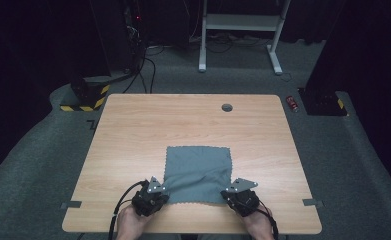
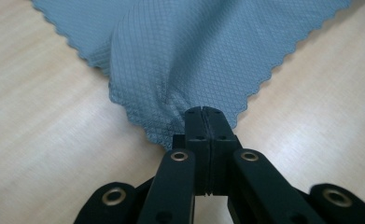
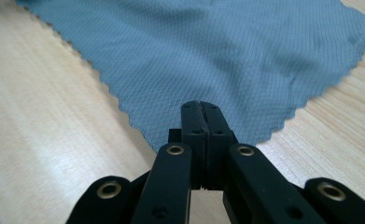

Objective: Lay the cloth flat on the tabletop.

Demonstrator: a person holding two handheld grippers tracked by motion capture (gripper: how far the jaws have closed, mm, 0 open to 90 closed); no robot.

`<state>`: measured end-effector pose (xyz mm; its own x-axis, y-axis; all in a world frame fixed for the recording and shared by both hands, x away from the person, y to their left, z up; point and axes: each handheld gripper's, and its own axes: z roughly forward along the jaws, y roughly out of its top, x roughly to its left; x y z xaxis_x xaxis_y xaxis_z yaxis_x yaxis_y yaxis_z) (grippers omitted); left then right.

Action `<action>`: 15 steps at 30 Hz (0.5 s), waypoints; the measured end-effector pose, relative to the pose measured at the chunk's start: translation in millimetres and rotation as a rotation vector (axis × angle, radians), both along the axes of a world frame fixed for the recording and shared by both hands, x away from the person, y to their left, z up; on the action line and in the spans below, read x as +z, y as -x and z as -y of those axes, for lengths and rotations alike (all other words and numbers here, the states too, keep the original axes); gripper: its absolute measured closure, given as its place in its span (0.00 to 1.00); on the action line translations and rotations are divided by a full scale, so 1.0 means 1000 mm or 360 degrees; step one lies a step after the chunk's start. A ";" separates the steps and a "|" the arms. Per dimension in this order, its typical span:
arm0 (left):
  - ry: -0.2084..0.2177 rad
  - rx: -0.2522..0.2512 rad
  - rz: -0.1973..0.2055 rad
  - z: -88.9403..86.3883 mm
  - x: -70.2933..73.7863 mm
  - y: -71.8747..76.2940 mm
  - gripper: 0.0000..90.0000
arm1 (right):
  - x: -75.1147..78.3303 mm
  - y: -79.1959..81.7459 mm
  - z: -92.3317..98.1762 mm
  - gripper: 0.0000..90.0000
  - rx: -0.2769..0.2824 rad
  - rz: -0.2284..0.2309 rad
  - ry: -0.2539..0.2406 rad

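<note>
Both near corners of the square grey-blue microfibre cloth are pinched: left gripper, right gripper; lifting or folding remains.

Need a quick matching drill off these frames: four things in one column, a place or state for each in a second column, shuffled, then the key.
Column one:
1. grey cloth
2. left gripper
3. round hole in the table
4. red can

Column two:
A. on the floor beside the table's far right corner
B. spread on the table's near half, pinched up at a near corner
C. near the table's far edge
D. jaws shut on the cloth's corner

Pairs: 1-B, 2-D, 3-C, 4-A
</note>
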<state>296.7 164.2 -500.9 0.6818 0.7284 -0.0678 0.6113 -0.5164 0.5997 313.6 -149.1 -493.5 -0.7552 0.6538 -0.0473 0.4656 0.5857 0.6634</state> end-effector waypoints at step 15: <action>0.0068 0.0271 0.0150 -0.002 -0.002 -0.026 0.60 | 0.019 -0.019 -0.011 0.99 0.0051 0.0013 -0.0041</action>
<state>322.6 166.2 -503.2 0.5539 0.8315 -0.0431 0.6278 -0.3831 0.6775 332.4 -138.0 -474.2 -0.7753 0.6305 -0.0366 0.4416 0.5826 0.6823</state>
